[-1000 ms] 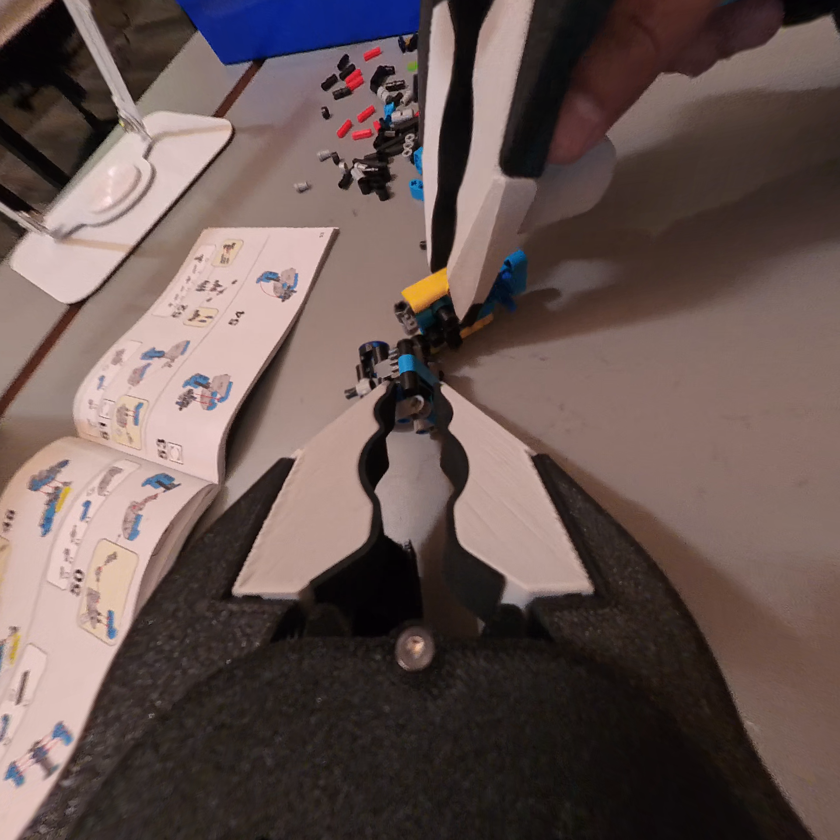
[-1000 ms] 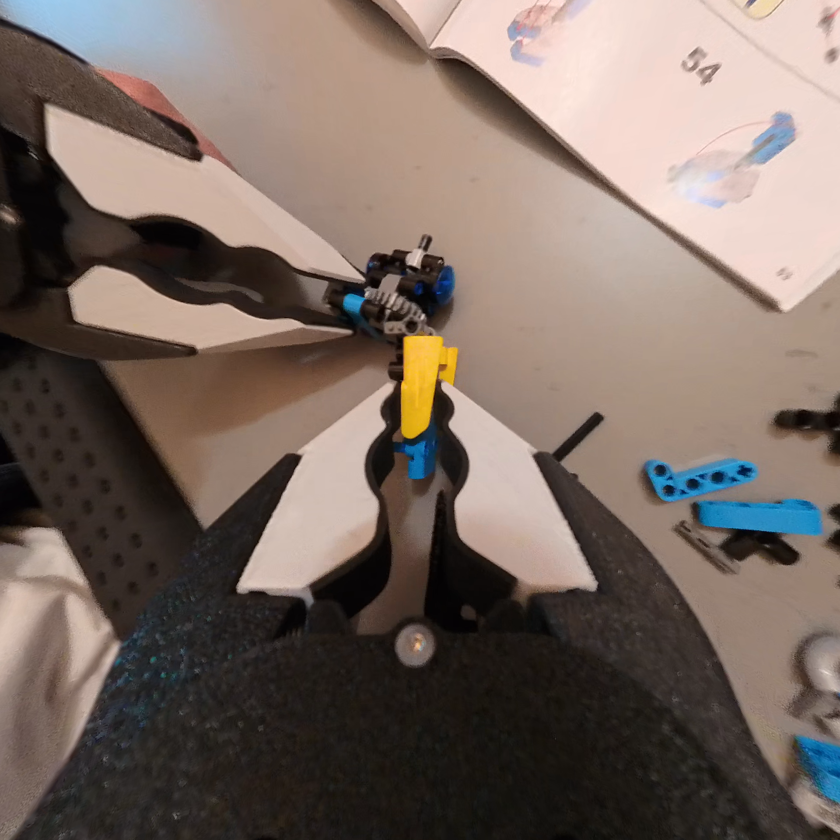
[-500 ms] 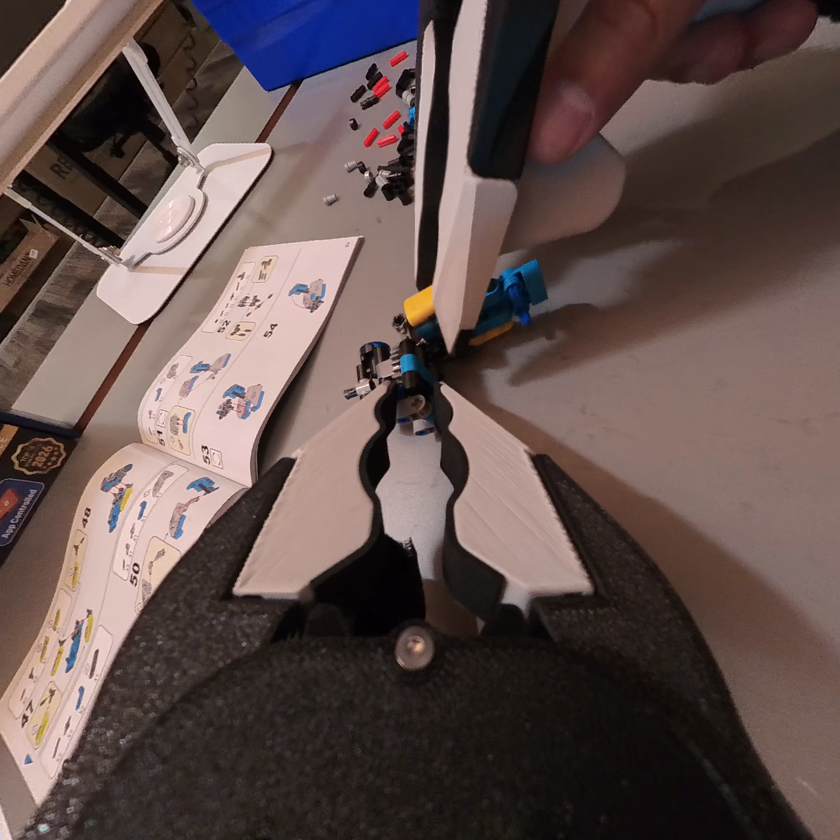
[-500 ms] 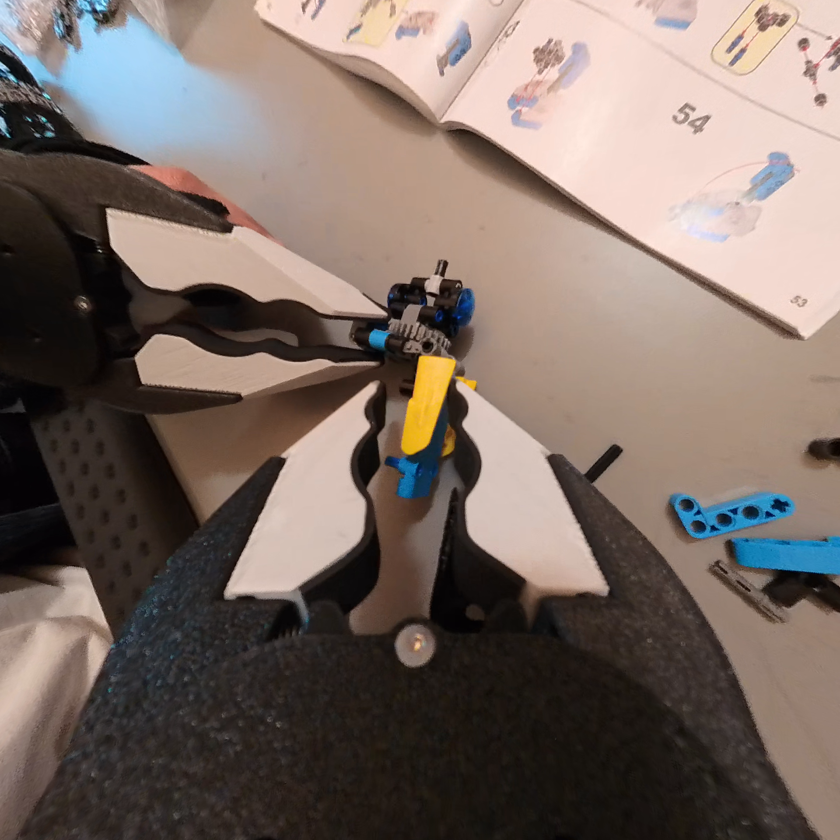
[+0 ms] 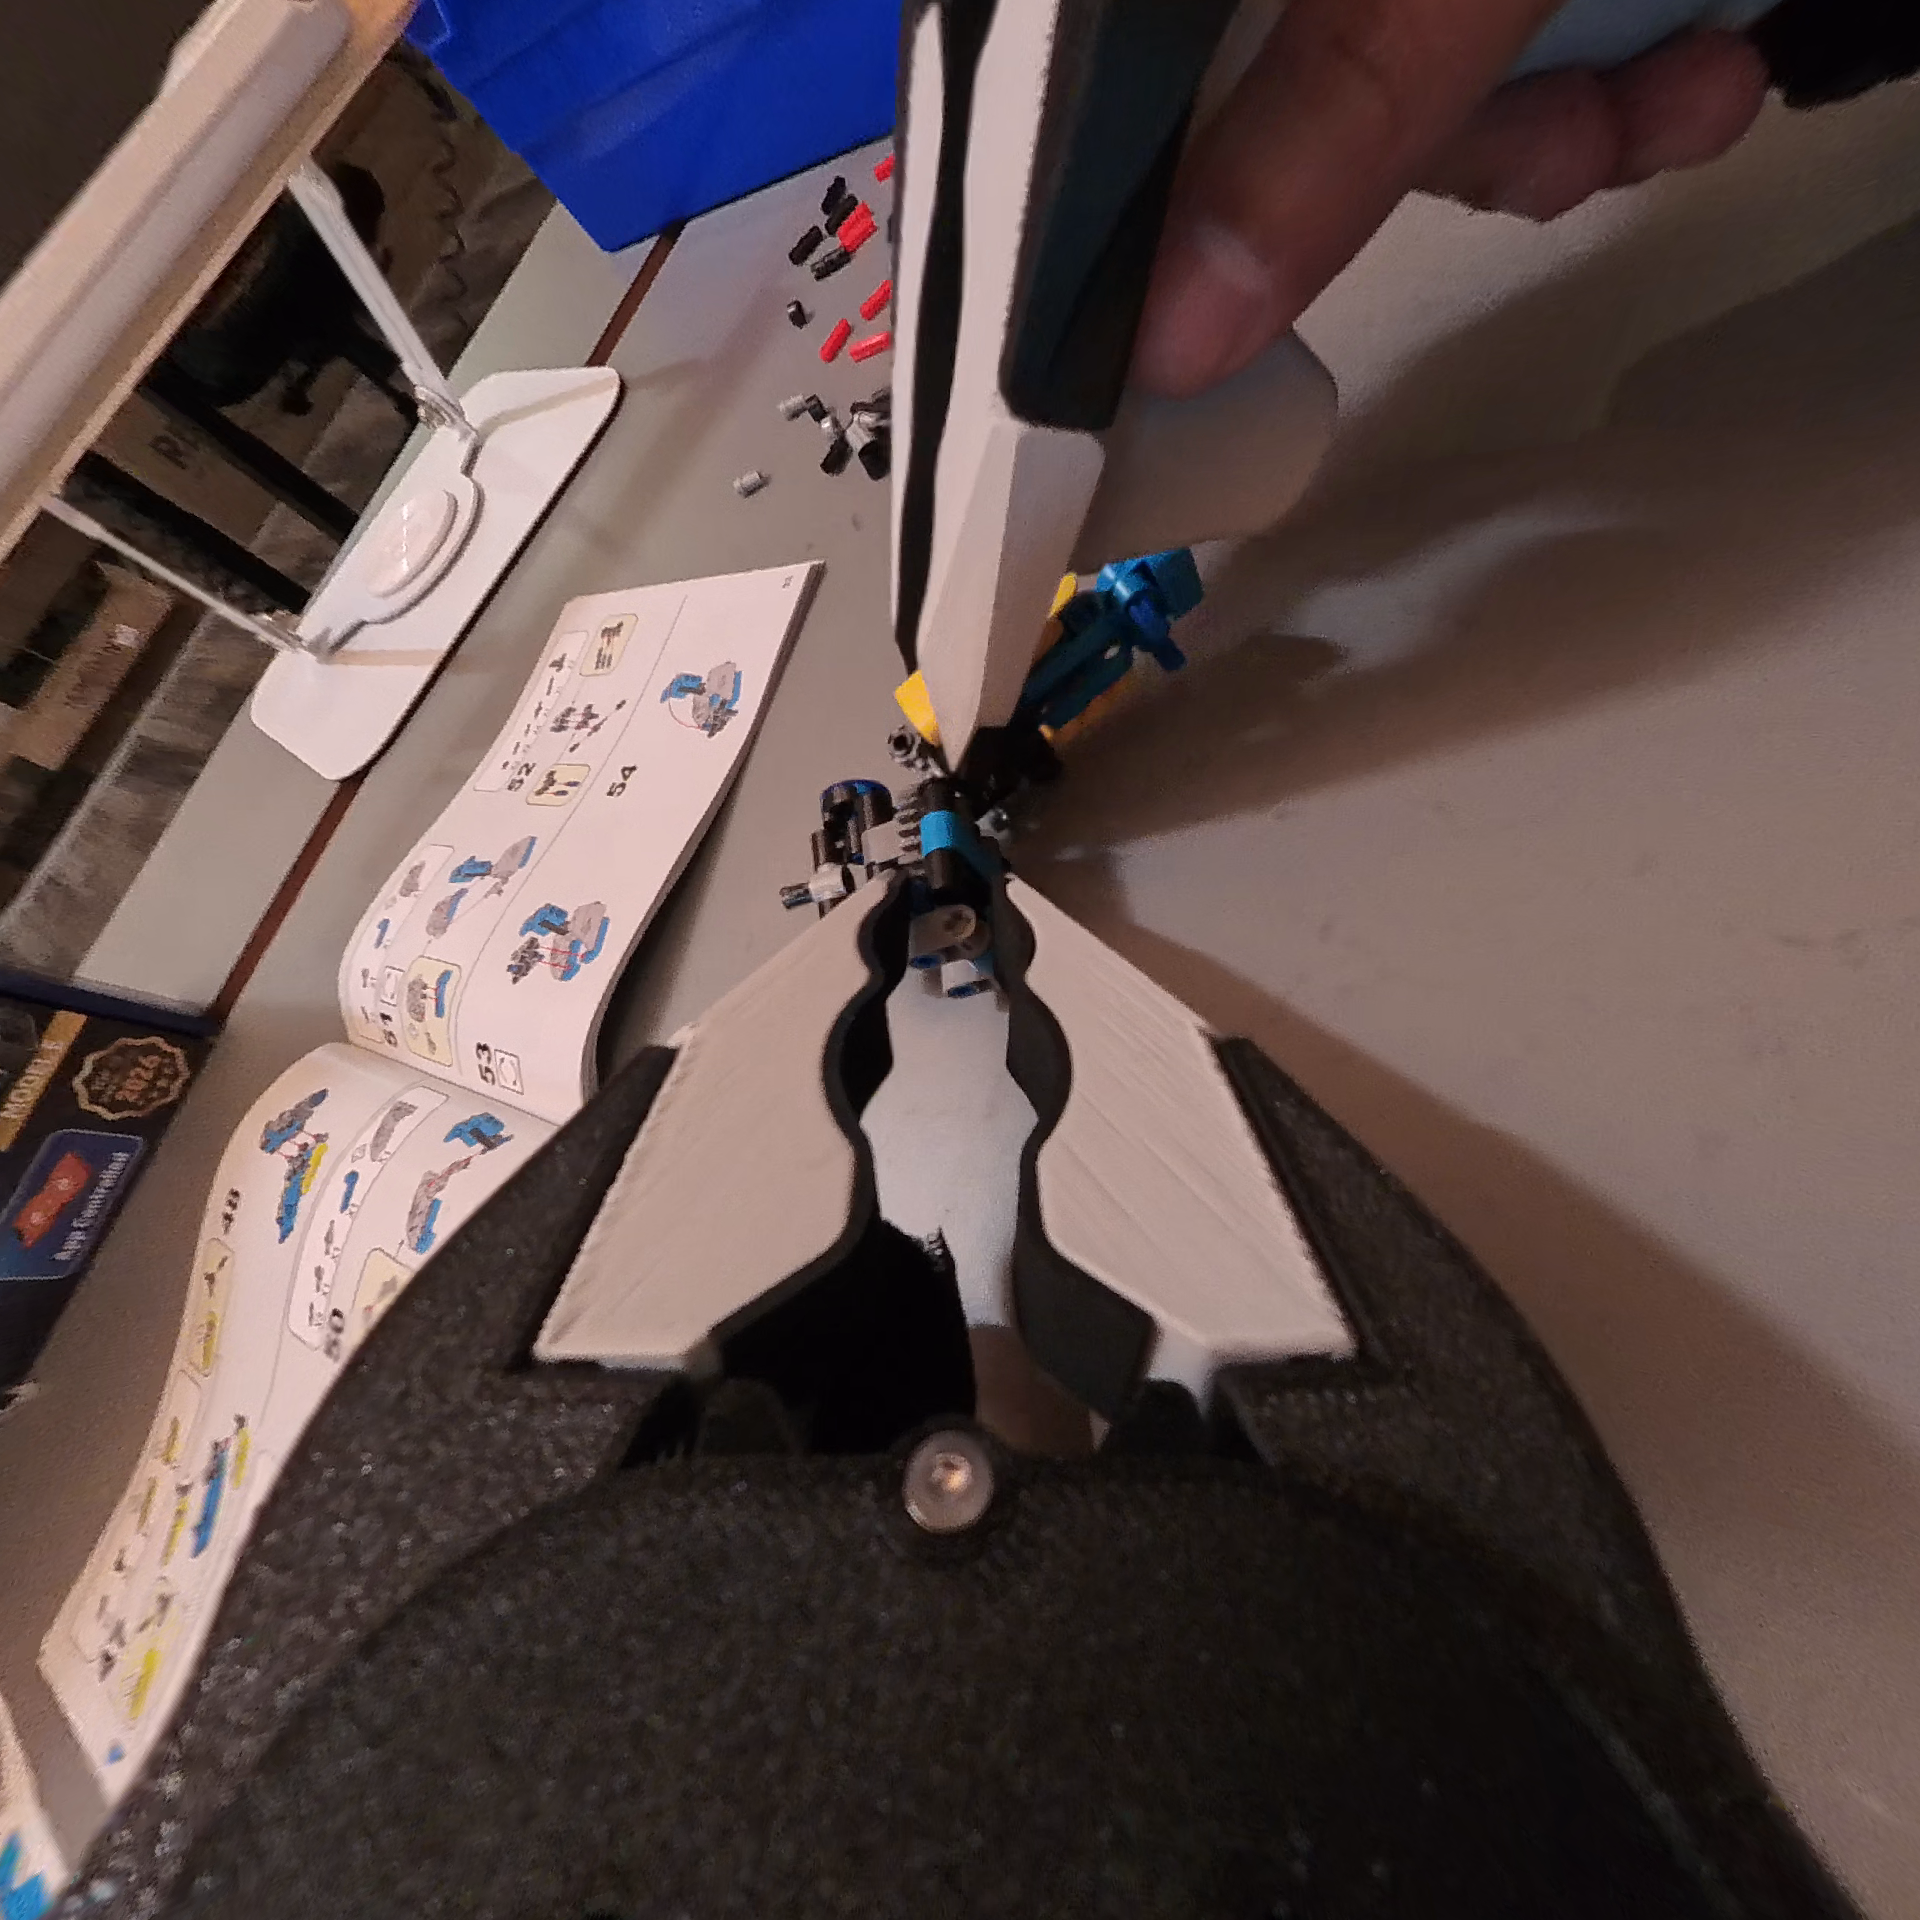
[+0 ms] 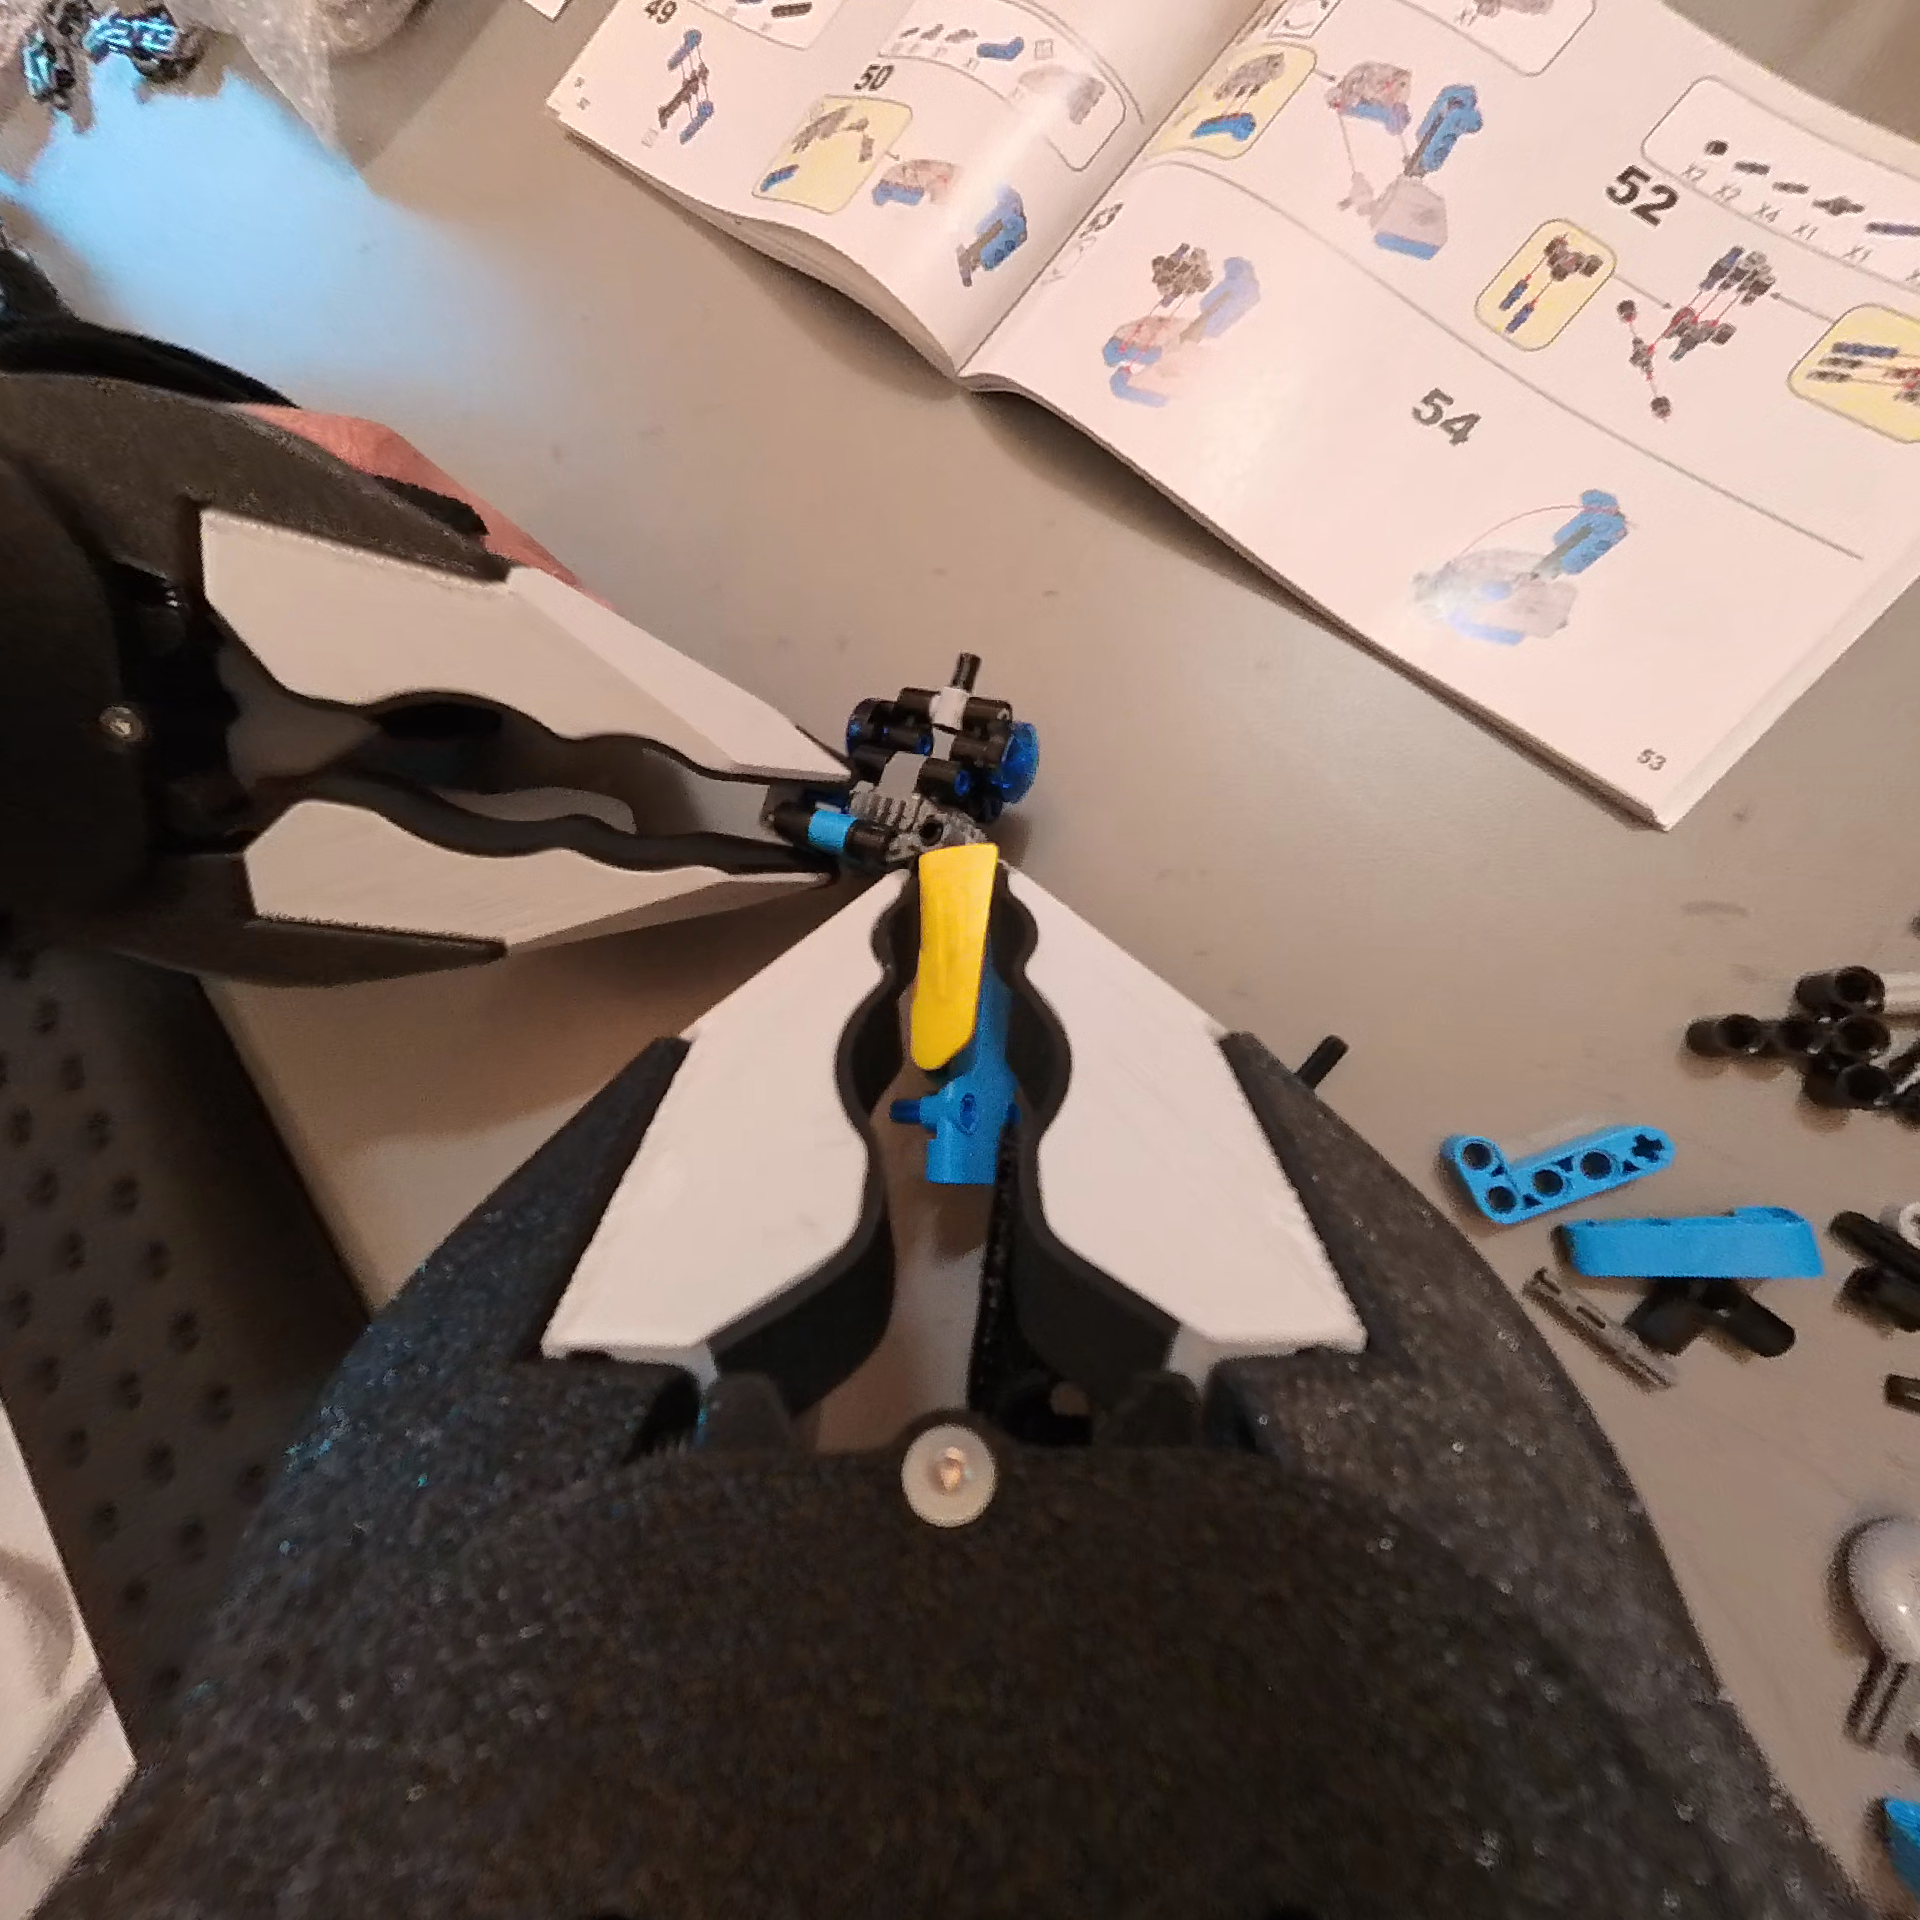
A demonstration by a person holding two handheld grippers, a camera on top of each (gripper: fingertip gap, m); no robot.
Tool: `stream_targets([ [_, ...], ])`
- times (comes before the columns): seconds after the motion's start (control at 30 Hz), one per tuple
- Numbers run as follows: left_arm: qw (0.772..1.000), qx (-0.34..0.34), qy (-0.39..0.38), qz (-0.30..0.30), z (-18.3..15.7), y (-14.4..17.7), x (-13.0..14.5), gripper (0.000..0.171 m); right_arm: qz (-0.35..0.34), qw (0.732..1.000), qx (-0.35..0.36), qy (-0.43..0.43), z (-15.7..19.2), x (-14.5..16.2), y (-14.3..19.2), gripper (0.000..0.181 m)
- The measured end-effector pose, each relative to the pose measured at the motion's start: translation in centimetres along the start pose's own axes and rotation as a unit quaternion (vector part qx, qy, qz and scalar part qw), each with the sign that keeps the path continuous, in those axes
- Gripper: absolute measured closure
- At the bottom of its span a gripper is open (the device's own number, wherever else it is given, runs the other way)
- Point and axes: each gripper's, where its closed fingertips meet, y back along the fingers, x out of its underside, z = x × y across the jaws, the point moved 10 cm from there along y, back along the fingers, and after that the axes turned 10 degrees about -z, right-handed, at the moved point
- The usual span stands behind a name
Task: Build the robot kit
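My left gripper (image 5: pixel 943 896) is shut on a small black, grey and blue brick assembly (image 5: pixel 914 847), held just above the grey table (image 5: pixel 1507 935). It also shows in the right wrist view (image 6: pixel 831 826), coming in from the left with the assembly (image 6: pixel 935 758) at its tips. My right gripper (image 6: pixel 951 878) is shut on a yellow and blue brick piece (image 6: pixel 951 997), whose yellow tip touches the assembly. In the left wrist view the right gripper (image 5: pixel 961 727) comes down from above, held by a hand (image 5: pixel 1351 156).
An open instruction booklet (image 5: pixel 499 883) (image 6: pixel 1351 343) lies left of the grippers. Loose black and red pins (image 5: pixel 847 312) lie by a blue bin (image 5: pixel 675 94). A white lamp base (image 5: pixel 436 561) stands at the far left. Loose blue beams (image 6: pixel 1558 1174) and black connectors (image 6: pixel 1808 1039) lie at right. The tips of both grippers are at nearly the same place.
The right gripper has brought the yellow and blue piece up against the assembly. Both views have tilted, so more of the booklet shows. Both grips are unchanged.
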Motion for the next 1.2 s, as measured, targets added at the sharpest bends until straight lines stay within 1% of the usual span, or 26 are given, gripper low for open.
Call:
stream_targets([
  [0.07,1.000,-0.007,-0.005,0.002,-0.1,-0.1,-0.1,0.156,-0.004,1.000,0.006,-0.006,0.0,0.2,0.0,0.169],
  [0.2,1.000,-0.015,-0.003,0.006,-0.2,-0.3,-0.2,0.157,-0.013,0.992,-0.048,-0.117,-1.3,0.8,-0.1,0.168],
  [0.23,1.000,-0.020,-0.004,0.008,-0.3,-0.3,-0.2,0.157,-0.017,0.989,-0.058,-0.138,-1.6,0.9,-0.1,0.169],
  [0.3,0.999,-0.030,-0.005,0.013,-0.4,-0.5,-0.4,0.157,-0.025,0.986,-0.063,-0.153,-1.7,1.2,0.0,0.169],
  [0.47,0.998,-0.049,-0.024,0.025,-0.8,-0.9,-0.7,0.158,-0.032,0.993,-0.014,-0.115,-0.9,0.9,0.0,0.169],
  [0.57,0.997,-0.060,-0.032,0.032,-1.1,-1.1,-0.9,0.157,-0.034,0.992,-0.016,-0.124,-1.1,1.0,-0.1,0.169],
  [0.63,0.997,-0.061,-0.015,0.032,-1.0,-1.2,-1.0,0.158,-0.030,0.993,-0.013,-0.112,-1.2,1.0,0.0,0.169],
  [0.77,0.998,-0.053,0.009,0.027,-0.6,-1.3,-0.9,0.158,-0.031,0.999,0.005,-0.025,-0.9,0.7,0.0,0.167],
  [0.87,0.998,-0.050,0.011,0.027,-0.6,-1.4,-1.0,0.157,-0.036,0.999,0.002,0.011,-0.9,0.8,0.2,0.165],
  [0.93,0.998,-0.050,0.006,0.027,-0.7,-1.4,-1.0,0.157,-0.032,0.999,-0.023,0.016,-0.8,0.9,0.1,0.150],
  [0.97,0.998,-0.049,0.009,0.027,-0.6,-1.5,-1.0,0.157,-0.026,0.999,-0.028,0.015,-0.9,1.1,0.0,0.148],
  [1.03,0.998,-0.046,0.017,0.026,-0.5,-1.5,-0.9,0.158,-0.025,0.999,-0.033,0.014,-0.9,1.2,-0.1,0.148],
  [1.2,0.998,-0.041,0.035,0.027,-0.2,-1.5,-0.8,0.157,-0.024,0.998,-0.016,0.063,-0.5,1.2,0.1,0.152],
])
